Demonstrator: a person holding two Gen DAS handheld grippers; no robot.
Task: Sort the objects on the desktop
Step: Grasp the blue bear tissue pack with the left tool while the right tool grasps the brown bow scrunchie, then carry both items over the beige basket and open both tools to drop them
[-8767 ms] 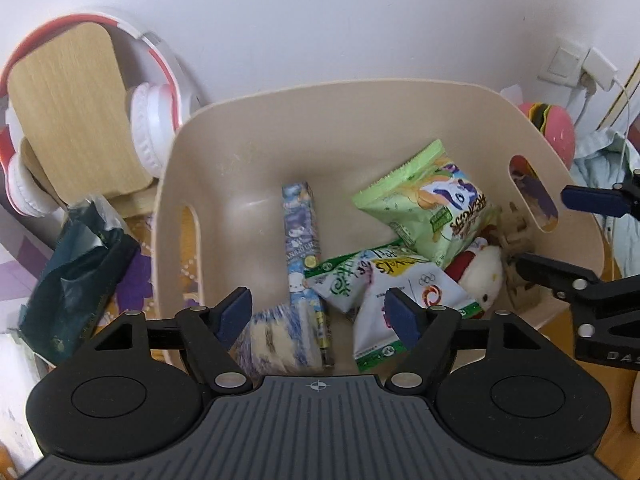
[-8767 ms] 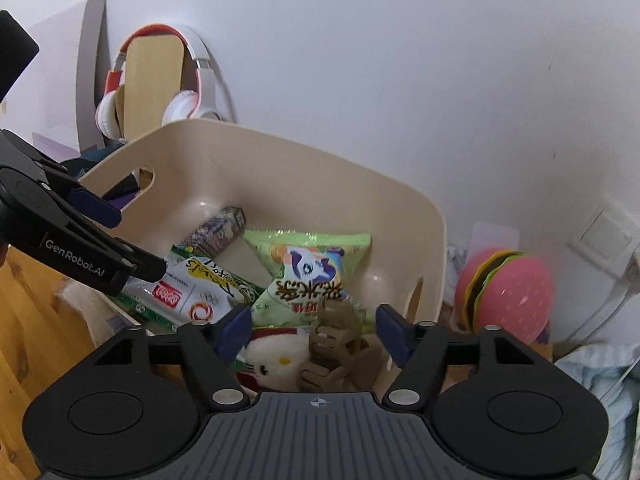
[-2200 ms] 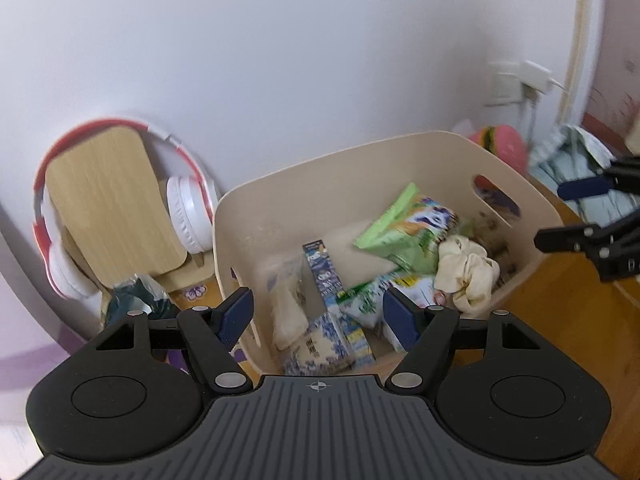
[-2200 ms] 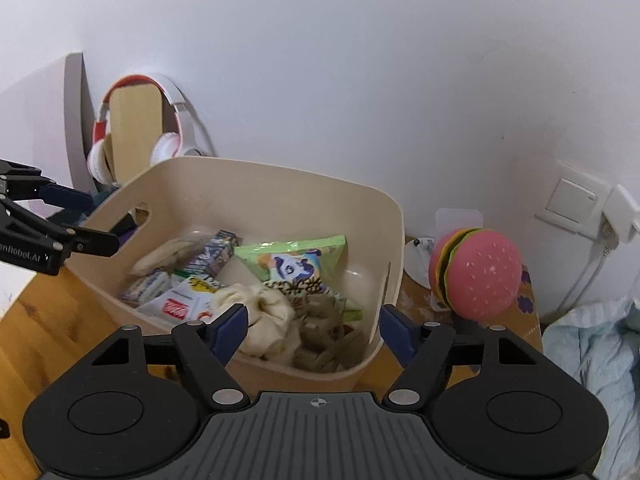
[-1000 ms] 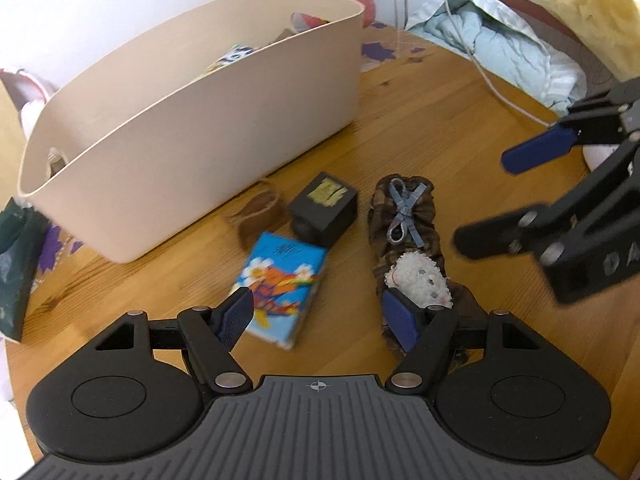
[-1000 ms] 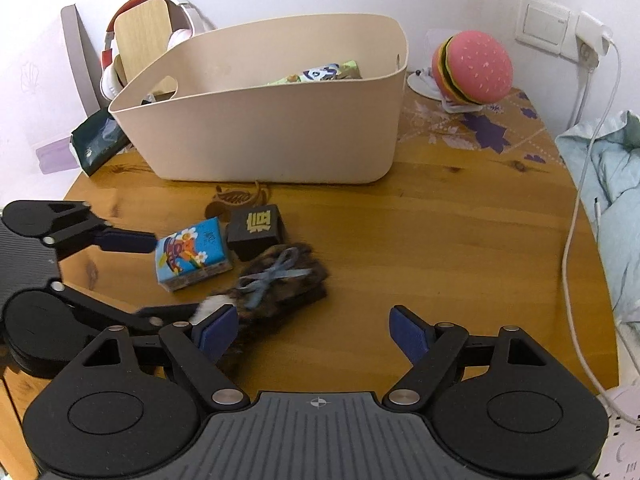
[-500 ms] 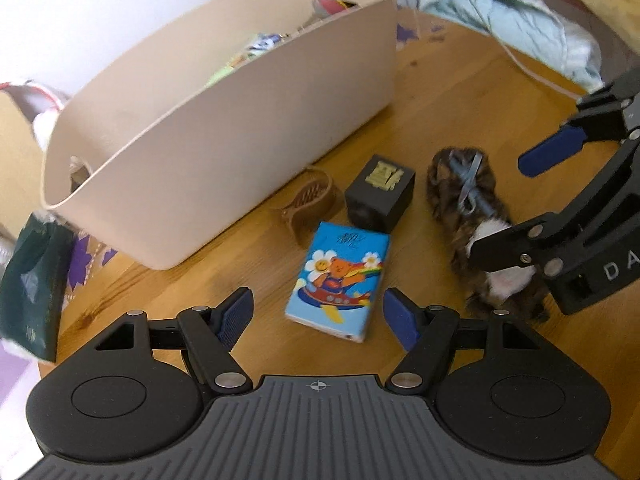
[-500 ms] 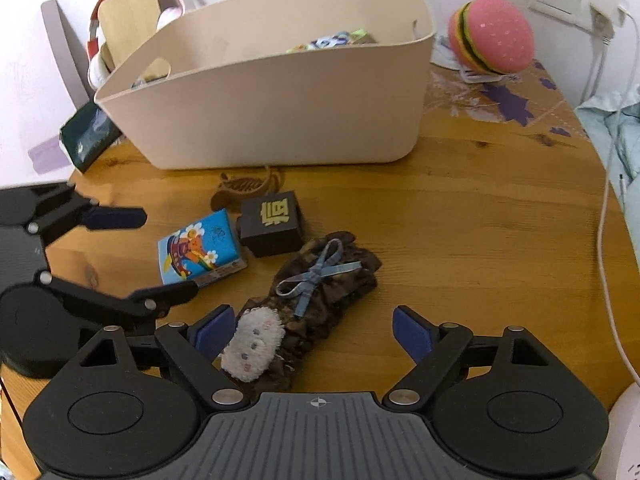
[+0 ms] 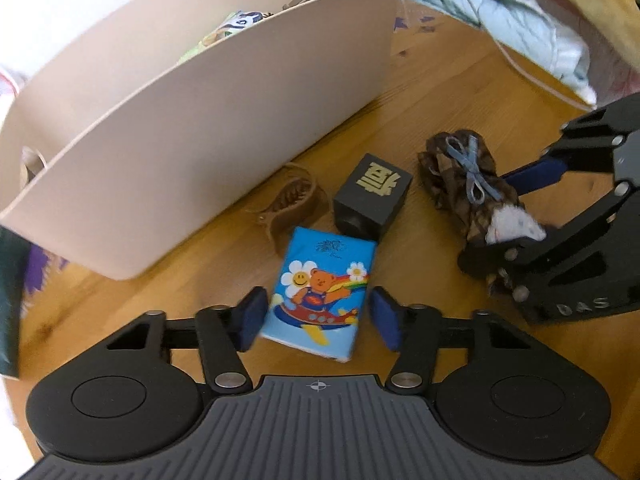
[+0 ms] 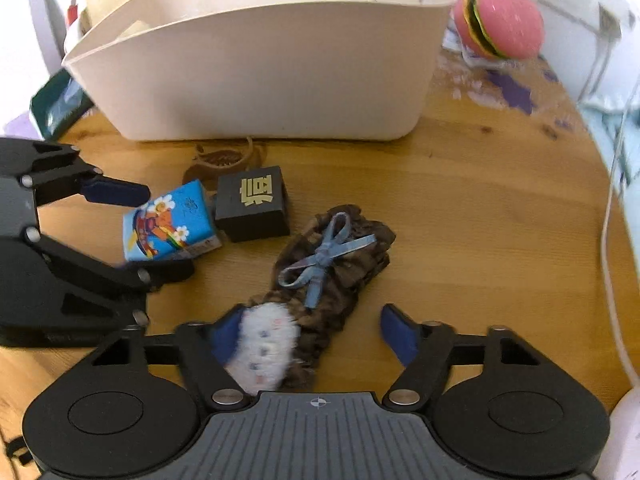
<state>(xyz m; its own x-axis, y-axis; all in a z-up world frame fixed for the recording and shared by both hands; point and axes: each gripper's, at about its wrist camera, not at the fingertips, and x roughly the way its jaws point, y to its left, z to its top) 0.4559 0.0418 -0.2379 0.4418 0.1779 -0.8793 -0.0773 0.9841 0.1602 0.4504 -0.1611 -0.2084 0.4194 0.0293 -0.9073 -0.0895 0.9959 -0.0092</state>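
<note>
A blue cartoon tissue pack (image 9: 320, 300) lies on the wooden table between the fingers of my left gripper (image 9: 319, 318). Its jaws are closing, and a thin gap still shows at each pad. A brown fabric hair piece (image 10: 336, 272) with a blue bow and a white fluffy end lies between the fingers of my right gripper (image 10: 312, 336), whose jaws are also closing. The left pad touches the fluff while the right pad stands apart. A black cube box (image 9: 372, 196) with a gold character and a brown hair claw (image 9: 290, 204) sit just beyond the pack.
The beige basket (image 10: 260, 72) with snack bags inside stands behind the objects. A pink burger toy (image 10: 500, 20) sits at the back right, a white cable (image 10: 612, 220) runs along the right edge, and a dark green pouch (image 10: 56, 104) lies left of the basket.
Both grippers have come down and forward over their objects. The tissue pack now lies between the left fingers and the hair piece between the right fingers. Both pairs of jaws have narrowed.
</note>
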